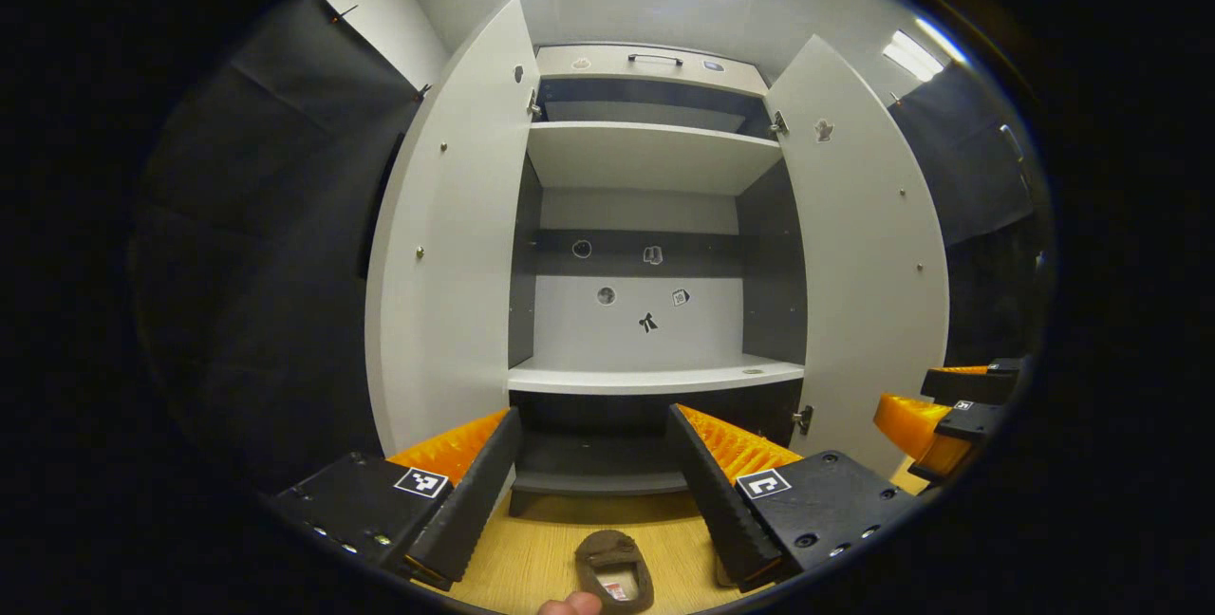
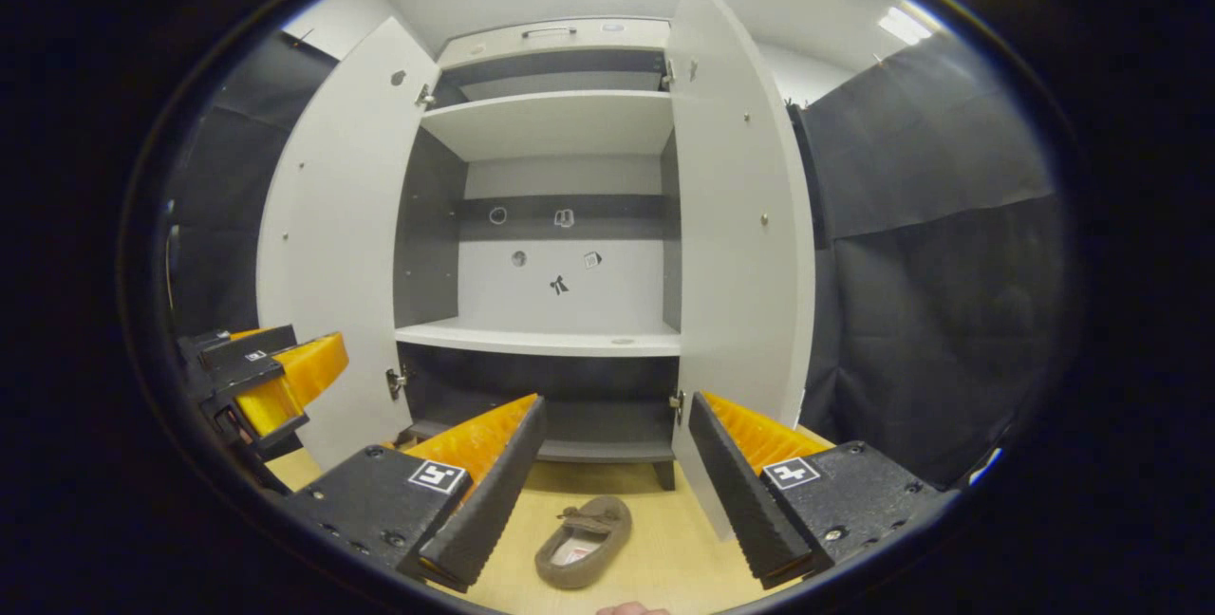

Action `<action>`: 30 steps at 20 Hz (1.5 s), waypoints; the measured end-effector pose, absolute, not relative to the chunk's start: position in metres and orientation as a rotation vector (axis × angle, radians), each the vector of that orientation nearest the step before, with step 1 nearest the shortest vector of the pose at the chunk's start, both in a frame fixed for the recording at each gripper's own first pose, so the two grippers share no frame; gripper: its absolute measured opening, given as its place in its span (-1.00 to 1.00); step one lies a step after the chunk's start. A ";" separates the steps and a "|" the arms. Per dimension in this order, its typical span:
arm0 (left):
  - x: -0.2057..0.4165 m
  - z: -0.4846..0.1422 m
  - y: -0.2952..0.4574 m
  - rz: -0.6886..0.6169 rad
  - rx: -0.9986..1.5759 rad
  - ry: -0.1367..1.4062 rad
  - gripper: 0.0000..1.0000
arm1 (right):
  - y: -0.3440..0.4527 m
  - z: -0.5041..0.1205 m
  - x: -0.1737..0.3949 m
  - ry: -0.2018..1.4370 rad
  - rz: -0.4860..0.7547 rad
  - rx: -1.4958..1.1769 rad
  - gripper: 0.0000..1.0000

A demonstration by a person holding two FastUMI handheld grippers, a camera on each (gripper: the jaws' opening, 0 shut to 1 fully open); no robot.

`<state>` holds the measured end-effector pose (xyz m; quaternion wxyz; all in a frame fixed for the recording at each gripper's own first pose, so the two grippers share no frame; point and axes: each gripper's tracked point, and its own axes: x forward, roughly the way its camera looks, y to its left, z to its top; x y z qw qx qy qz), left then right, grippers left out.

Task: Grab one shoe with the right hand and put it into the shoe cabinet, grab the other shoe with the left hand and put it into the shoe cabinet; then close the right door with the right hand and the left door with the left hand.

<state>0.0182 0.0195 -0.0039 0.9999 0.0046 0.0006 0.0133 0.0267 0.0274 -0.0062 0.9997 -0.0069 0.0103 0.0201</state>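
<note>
Shoe point(image 2: 582, 541) lengthwise toward open cabinet point(image 2: 551, 340) — toe forward — both grippers point(image 1: 593, 487) point(image 2: 612, 487) released, empty.

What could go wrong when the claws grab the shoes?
The shoe is low and flat on the floor, so the open right claw may scrape the floor or pinch only its rim and drop it. The right door stands close, so a swing might bump it.
</note>
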 end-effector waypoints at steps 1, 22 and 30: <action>0.018 -0.003 0.021 0.030 0.012 -0.004 0.89 | 0.029 -0.007 0.028 0.025 0.045 -0.018 0.89; -0.007 -0.008 0.053 0.090 0.020 0.029 0.89 | 0.104 -0.277 0.093 0.732 0.192 -0.003 0.84; -0.015 -0.012 0.056 0.091 0.044 0.049 0.89 | 0.096 -0.326 0.137 0.803 0.092 -0.031 0.42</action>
